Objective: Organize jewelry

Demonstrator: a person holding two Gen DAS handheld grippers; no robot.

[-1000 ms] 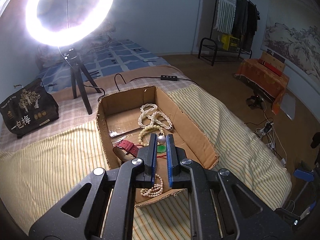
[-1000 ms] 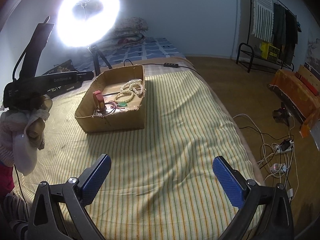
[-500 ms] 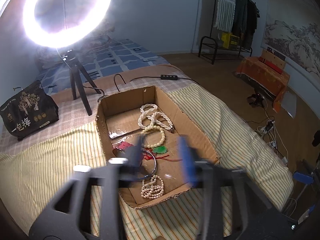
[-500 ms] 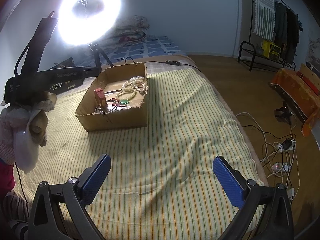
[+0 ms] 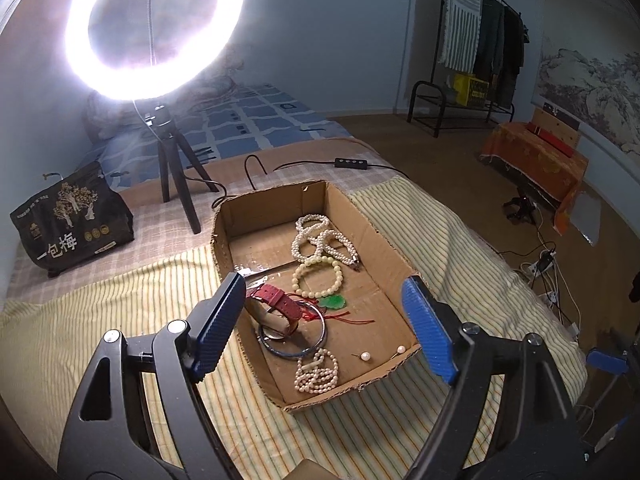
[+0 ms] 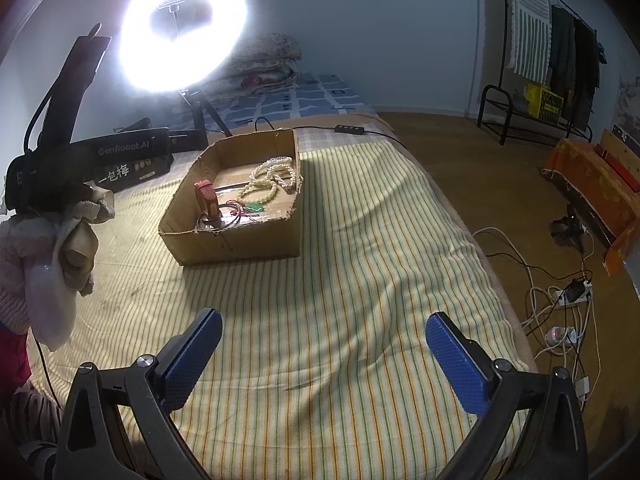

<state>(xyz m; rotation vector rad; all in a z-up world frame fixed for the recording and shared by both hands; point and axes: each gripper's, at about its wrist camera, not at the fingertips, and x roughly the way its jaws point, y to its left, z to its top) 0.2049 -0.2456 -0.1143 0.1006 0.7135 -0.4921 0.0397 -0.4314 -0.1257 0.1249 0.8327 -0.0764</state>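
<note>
- Jewelry lies in the open brown cardboard box (image 5: 384,236) on the yellow striped bedspread (image 6: 360,280): tangled white pearl strands (image 5: 320,236) at the far end, a cream bead bracelet (image 5: 318,278) next to them, and a green pendant on red cord (image 5: 332,302) nearer me.
- I see a red-strapped watch (image 5: 274,306) standing on edge inside a dark bangle ring (image 5: 292,336); a small coiled pearl strand (image 5: 316,372) and two loose pearl studs (image 5: 364,356) lie by the near wall.
- My left gripper (image 5: 324,324) hovers above the box's near end, blue pads spread wide, holding nothing.
- My right gripper (image 6: 322,356) is over bare bedspread, well apart from the box, jaws wide and empty.
- A lit white ring light on a black tripod (image 5: 154,26) stands behind the box.
</note>
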